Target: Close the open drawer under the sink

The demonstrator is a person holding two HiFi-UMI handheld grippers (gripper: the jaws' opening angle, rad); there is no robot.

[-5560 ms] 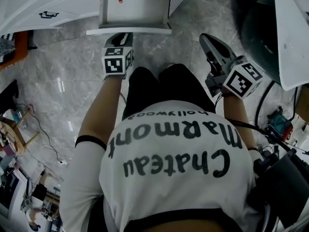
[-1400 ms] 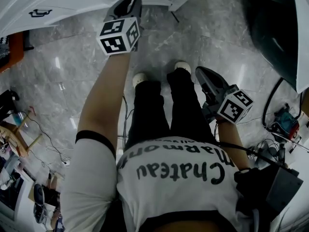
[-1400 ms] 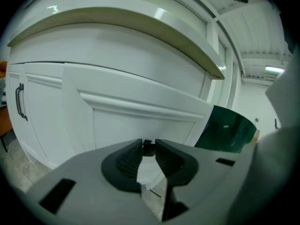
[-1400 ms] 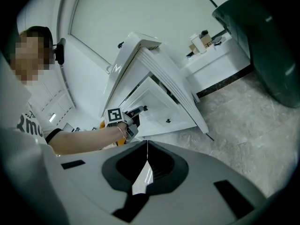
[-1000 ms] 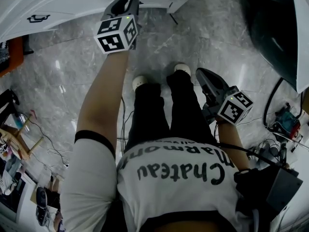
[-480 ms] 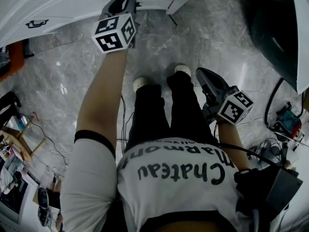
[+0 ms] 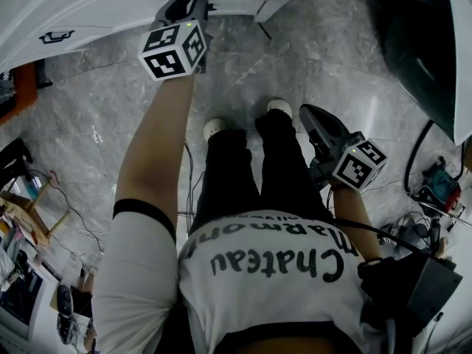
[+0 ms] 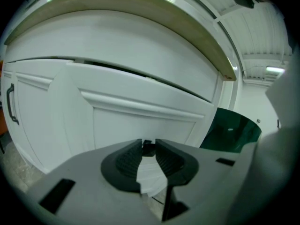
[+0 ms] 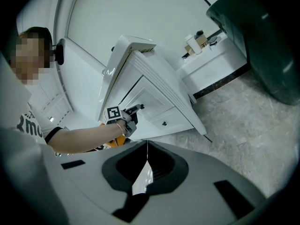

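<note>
**A:** What is on the left?

**B:** The left gripper (image 7: pixel 193 2), on an outstretched arm, meets the white drawer (image 8: pixel 140 121) in the white cabinet (image 7: pixel 74 6), at the top edge of the head view. Its jaws are pinched on the drawer's small dark knob (image 8: pixel 148 147).

**A:** Is the drawer shut?

**B:** It sits in against the cabinet. I cannot tell if it is fully flush.

**A:** And on the right?

**B:** The right gripper (image 9: pixel 147 144) hangs beside the person's thigh over the grey marble floor (image 7: pixel 332 50). Its jaws are clenched together on nothing, well apart from the drawer.
</note>
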